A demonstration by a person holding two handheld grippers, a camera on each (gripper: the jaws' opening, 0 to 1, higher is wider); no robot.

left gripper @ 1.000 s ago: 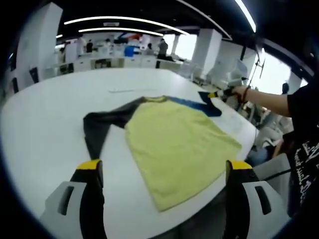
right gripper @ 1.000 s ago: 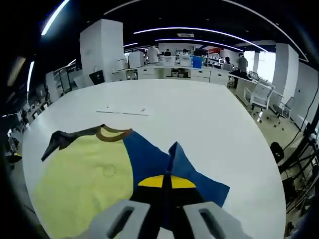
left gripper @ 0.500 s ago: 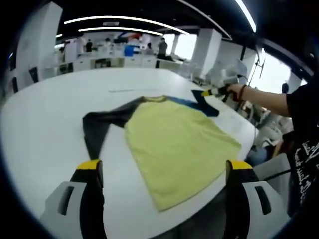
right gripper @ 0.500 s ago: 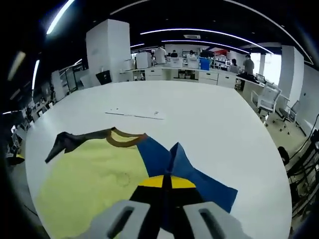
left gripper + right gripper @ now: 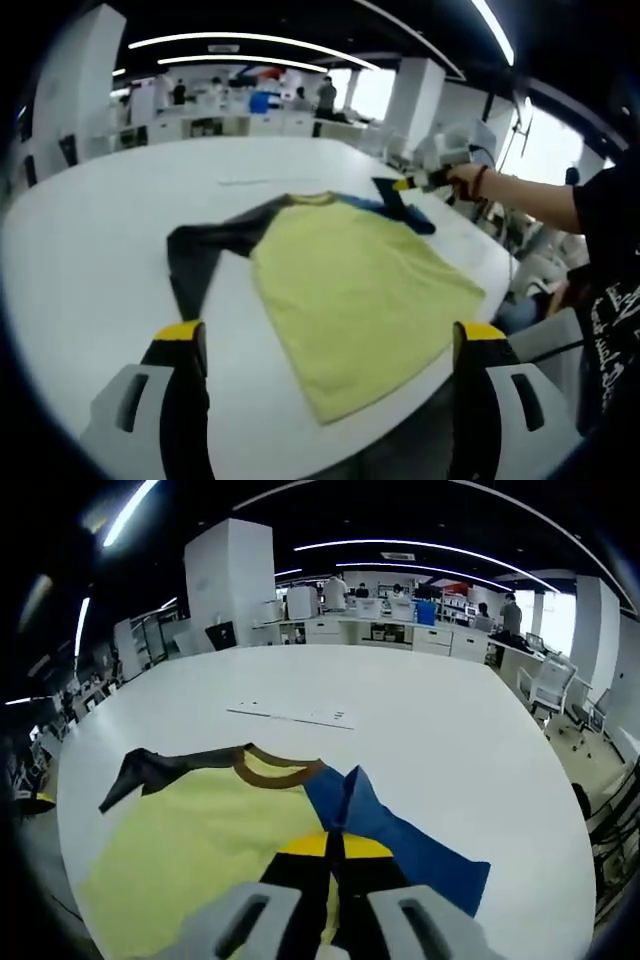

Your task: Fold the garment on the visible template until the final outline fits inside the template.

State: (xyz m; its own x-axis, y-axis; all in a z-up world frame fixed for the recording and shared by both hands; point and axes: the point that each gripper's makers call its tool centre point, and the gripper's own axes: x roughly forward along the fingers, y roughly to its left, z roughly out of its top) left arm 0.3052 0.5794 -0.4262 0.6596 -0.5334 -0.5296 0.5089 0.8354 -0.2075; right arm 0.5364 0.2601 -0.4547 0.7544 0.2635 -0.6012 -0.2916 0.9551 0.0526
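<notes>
A shirt lies flat on the white table (image 5: 90,220): yellow body (image 5: 360,285), brown collar (image 5: 275,772), dark sleeve (image 5: 195,250) spread out to one side, blue sleeve (image 5: 405,842) on the other. My right gripper (image 5: 335,842) is shut on the blue sleeve, which rises in a peaked fold just ahead of the jaws. In the left gripper view that same gripper (image 5: 398,186), held by a hand, pinches the blue sleeve (image 5: 410,215) above the shirt's shoulder. My left gripper (image 5: 330,335) hangs open in front of the shirt's hem, holding nothing.
A thin pale strip (image 5: 292,717) lies on the table beyond the collar. The person's arm (image 5: 525,195) reaches in from the right, past the table's edge. Desks, pillars and office chairs (image 5: 548,685) stand far behind the table (image 5: 440,710).
My right gripper has carried the blue sleeve inward toward the collar and over the yellow body. The left gripper and the rest of the shirt have stayed put.
</notes>
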